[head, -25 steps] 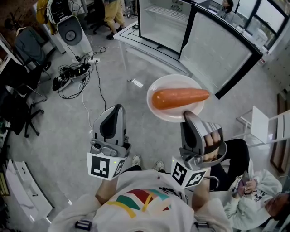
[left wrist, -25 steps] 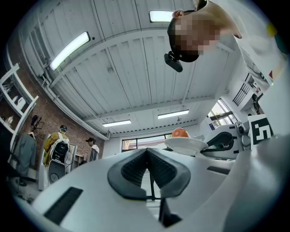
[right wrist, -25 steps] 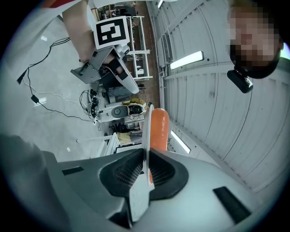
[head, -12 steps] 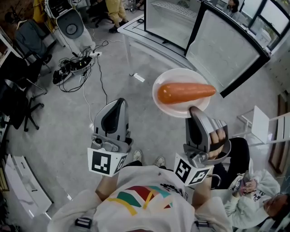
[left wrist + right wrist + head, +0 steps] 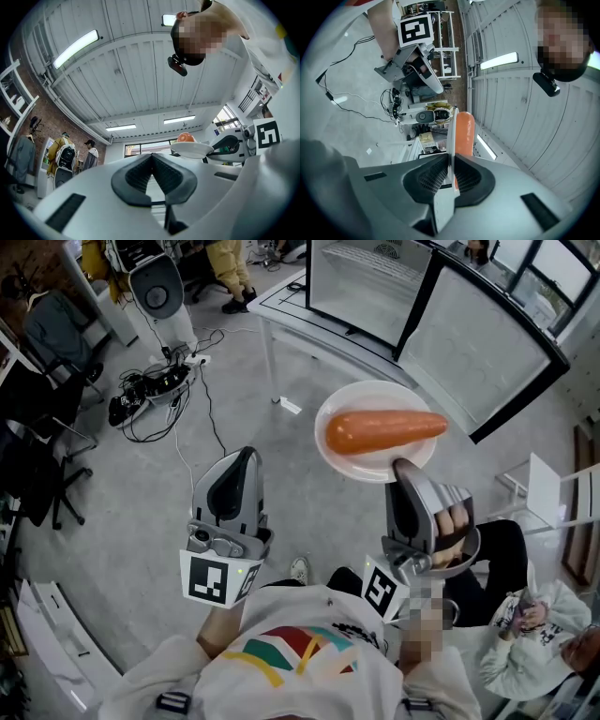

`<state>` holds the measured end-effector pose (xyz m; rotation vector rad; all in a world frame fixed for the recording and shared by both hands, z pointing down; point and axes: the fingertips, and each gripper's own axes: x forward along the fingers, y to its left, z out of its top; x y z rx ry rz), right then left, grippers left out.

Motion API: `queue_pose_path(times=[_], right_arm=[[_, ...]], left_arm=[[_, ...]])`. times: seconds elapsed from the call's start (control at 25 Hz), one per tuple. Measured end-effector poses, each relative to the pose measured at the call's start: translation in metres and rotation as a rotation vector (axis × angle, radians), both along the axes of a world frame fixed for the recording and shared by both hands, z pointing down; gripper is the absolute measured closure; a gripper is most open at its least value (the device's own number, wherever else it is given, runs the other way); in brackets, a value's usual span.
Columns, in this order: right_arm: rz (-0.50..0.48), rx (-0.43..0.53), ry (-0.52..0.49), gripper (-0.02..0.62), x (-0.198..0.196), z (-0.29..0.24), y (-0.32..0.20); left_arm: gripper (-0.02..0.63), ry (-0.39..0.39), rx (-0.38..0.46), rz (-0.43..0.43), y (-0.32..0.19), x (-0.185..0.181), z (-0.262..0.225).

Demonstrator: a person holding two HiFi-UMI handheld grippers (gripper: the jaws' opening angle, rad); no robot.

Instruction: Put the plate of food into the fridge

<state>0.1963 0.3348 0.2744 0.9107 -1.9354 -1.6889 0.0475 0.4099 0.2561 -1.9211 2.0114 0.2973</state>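
I hold the plate (image 5: 375, 397) in my right gripper (image 5: 400, 465). In the right gripper view its two jaws are nearly closed and pinch the near rim of the plate (image 5: 451, 136) between the pads. The carrot (image 5: 464, 133) lies just past them. In the head view the carrot (image 5: 384, 431) lies across the plate, thick end on the left and thin end on the right.

My left gripper (image 5: 246, 454) is beside the right one and well apart from it. In the left gripper view its jaws (image 5: 151, 157) are pressed together with nothing between them. The plate (image 5: 190, 150) shows off to the side there.

The plate is not in the fridge (image 5: 366, 277) yet. It hangs in the air over the grey floor, in front of the white table (image 5: 281, 306) that the fridge stands on. It is close to the low corner of the open fridge door (image 5: 478, 343).

A second ago two shoes showed under the grippers. Now I see one shoe (image 5: 300, 568). The fridge and the table have slid a bit to the right in the head view. The plate sits a little higher in that view. The grip on the rim looks the same, and the carrot has not rolled. The left jaws were closed then too.

A person (image 5: 534, 624) sits low on the right.
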Motion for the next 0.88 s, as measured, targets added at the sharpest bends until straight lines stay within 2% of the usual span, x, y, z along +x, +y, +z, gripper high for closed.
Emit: queue_pose_path(times=[0.28,0.52,0.88], right_arm=[[0.037,-0.009,0.030,0.558,-0.024,0.001,-0.010],[0.047,-0.015,0.026,0.558,-0.031,0.008,-0.028],[0.032,-0.015,0.030,0.558,-0.084,0.011,-0.139]], left_arm=[[0.601,0.020,0.006,0.026,-0.019,-0.033,-0.003],[0.601,0.032,0.020,0.060,-0.037,-0.037,0.003],[0.601,0.020,0.040,0.060,-0.141,-0.082,-0.002]])
